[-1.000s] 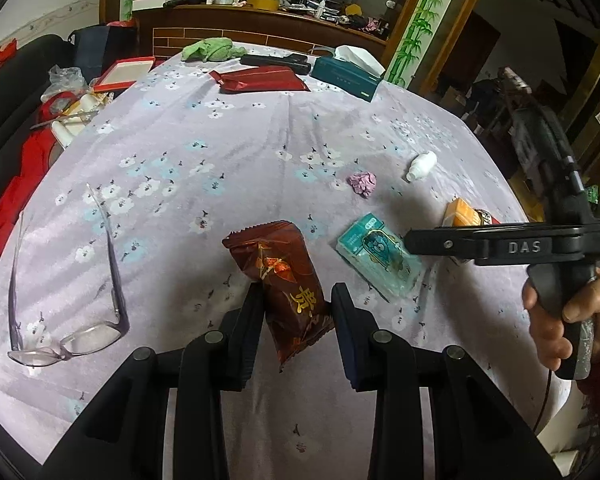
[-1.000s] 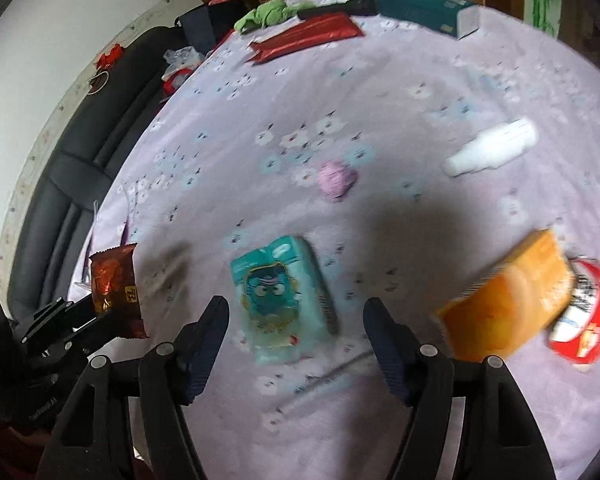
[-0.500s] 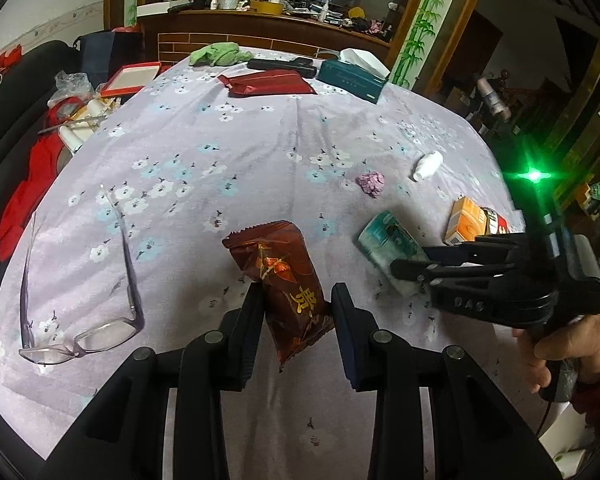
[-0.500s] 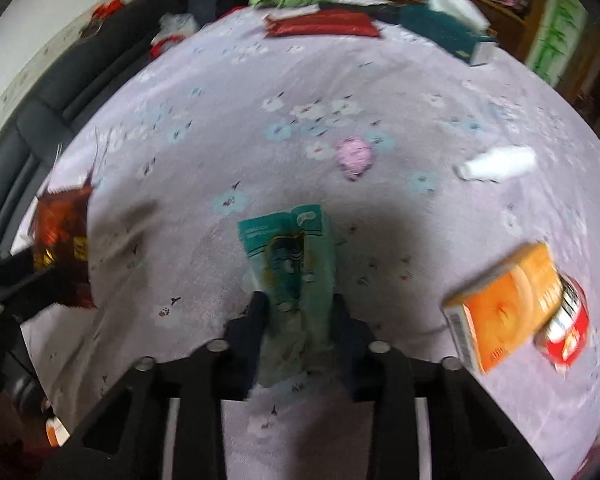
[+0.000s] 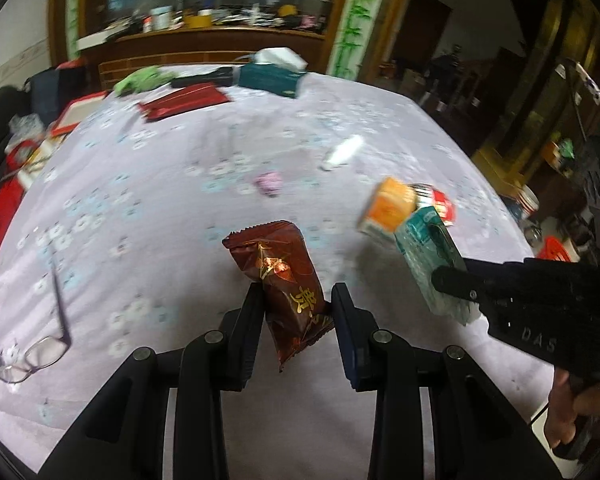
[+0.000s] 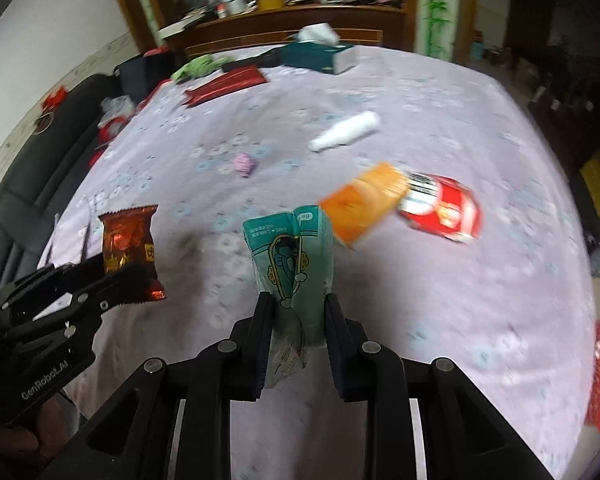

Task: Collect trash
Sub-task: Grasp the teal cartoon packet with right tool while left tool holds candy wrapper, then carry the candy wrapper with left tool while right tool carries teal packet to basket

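On the far left of the lilac floral tabletop [image 5: 148, 184], a pair of eyeglasses [image 5: 32, 344] lies open near the edge, well to the left of the orange carton [image 5: 388, 208], which serves here as the landmark. The left gripper [image 5: 296, 312] pinches a dark red snack wrapper [image 5: 284, 280] by its lower half, holding it upright above the cloth, left of and nearer than the orange carton. In the right wrist view the same wrapper [image 6: 130, 252] hangs in that gripper [image 6: 112, 280] at the left edge. Beyond it, a small crumpled pink scrap [image 5: 270, 182] sits on the cloth left of the carton and farther back. A white bottle [image 6: 346, 132] lies on its side behind the carton. The right gripper [image 6: 296, 312] is closed on a teal tissue packet [image 6: 290, 256], lifted clear of the cloth just in front of the carton; in the left wrist view the packet [image 5: 428, 256] overlaps the carton's right edge, with the gripper [image 5: 448, 280] clamped on its lower end and a hand [image 5: 580, 412] on the handle. A red-and-white wrapper [image 6: 444, 208] lies touching the carton's right end. Far behind the carton, at the tabletop's back edge, sit a dark teal tissue box [image 5: 272, 76], a flat red pouch [image 5: 184, 100] and a green cloth [image 5: 140, 80].
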Motion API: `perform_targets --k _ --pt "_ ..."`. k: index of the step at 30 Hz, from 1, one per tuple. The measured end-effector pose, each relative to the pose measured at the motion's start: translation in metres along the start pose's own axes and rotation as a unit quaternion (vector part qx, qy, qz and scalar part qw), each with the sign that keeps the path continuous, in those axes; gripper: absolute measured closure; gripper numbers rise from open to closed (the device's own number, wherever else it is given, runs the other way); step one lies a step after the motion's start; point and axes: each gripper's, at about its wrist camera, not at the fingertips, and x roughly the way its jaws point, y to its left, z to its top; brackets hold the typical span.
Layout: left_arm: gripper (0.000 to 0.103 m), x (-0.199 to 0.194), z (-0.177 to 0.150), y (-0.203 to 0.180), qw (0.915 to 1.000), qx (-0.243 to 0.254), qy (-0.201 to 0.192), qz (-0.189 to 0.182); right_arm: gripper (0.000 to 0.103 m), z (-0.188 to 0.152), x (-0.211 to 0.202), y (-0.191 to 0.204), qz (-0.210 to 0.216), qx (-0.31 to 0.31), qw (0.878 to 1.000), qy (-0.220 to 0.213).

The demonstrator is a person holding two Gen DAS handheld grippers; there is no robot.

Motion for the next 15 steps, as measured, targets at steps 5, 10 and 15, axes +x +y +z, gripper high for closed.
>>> perform_targets --k 5,10,15 --pt "0.070 0.003 0.004 -0.039 0.9991 0.034 -0.001 -0.024 0.076 -0.021 -0.026 -0.025 -0.022 0.039 0.999 -0.018" --pt "0.070 0.008 0.007 -0.084 0.9962 0.075 0.004 -0.044 0.076 -0.047 -0.056 -0.063 -0.050 0.091 0.993 -0.049" --pt "0.070 0.016 0.006 -0.135 0.9888 0.131 0.019 -0.069 0.076 -0.079 -0.080 -0.108 -0.065 0.166 0.981 -0.071"
